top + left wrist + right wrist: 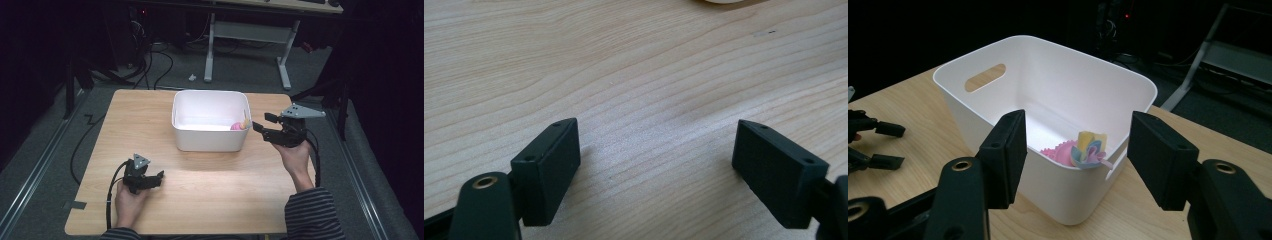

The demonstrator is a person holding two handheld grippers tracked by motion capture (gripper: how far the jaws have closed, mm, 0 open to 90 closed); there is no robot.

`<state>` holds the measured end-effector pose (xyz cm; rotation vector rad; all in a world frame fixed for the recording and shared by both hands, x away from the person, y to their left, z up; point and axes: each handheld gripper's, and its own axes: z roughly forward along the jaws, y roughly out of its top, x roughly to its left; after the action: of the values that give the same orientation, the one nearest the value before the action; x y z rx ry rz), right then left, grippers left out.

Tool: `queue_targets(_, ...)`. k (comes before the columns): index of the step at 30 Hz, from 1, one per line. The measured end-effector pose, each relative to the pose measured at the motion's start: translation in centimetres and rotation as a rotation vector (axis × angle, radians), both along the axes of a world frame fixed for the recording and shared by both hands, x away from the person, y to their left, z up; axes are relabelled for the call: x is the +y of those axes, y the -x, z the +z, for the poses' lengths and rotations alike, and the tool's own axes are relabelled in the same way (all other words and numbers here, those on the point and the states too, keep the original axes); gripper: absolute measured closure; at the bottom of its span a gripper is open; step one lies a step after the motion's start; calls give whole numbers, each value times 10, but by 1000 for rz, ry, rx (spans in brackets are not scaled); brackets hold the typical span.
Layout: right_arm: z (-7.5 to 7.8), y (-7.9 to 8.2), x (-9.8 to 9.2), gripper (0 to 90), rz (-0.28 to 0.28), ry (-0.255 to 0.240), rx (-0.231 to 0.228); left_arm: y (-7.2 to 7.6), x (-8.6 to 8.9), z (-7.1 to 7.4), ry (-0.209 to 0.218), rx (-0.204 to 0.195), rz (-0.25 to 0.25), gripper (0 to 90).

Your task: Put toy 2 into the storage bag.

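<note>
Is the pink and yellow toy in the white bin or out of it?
In. The toy lies on the bin's floor against its near wall, below the rim; the right gripper stands open outside it.

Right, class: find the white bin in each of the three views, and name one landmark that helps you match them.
High view: the white bin stands at the centre of the wooden table, towards its far edge.
Left gripper view: a sliver of its base at the top edge, right of centre.
Right gripper view: it sits mid-picture, beyond the right claw.
Shared landmark: the pale wooden tabletop.
</note>
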<state>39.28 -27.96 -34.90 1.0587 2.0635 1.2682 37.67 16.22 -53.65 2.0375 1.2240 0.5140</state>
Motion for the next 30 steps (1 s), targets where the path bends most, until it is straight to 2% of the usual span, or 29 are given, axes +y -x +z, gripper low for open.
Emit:
queue_targets(4, -2, 3, -3, 419, -9, 2, -12, 0, 0, 0, 0, 0, 0, 199)
queue_targets(9, -15, 1, -8, 419, -27, 2, 21, 0, 0, 0, 1, 1, 1, 199)
queue_targets(12, -18, 4, -12, 421, -35, -24, 9, 0, 0, 0, 1, 0, 1, 199)
queue_targets(14, -21, 7, -15, 421, -43, -30, 11, 0, 0, 0, 1, 0, 1, 199)
queue_targets(17, -22, 12, -18, 421, -55, -7, 5, 0, 0, 0, 1, 0, 1, 199)
queue_targets(22, -18, 23, -24, 422, -58, -39, -30, 0, 0, 0, 1, 1, 1, 200)
queue_targets(28, -22, 36, -32, 427, -85, -43, -11, 0, 0, 0, 1, 1, 1, 199)
queue_targets(30, -22, 40, -33, 433, -89, -40, -24, 0, 0, 0, 1, 1, 1, 199)
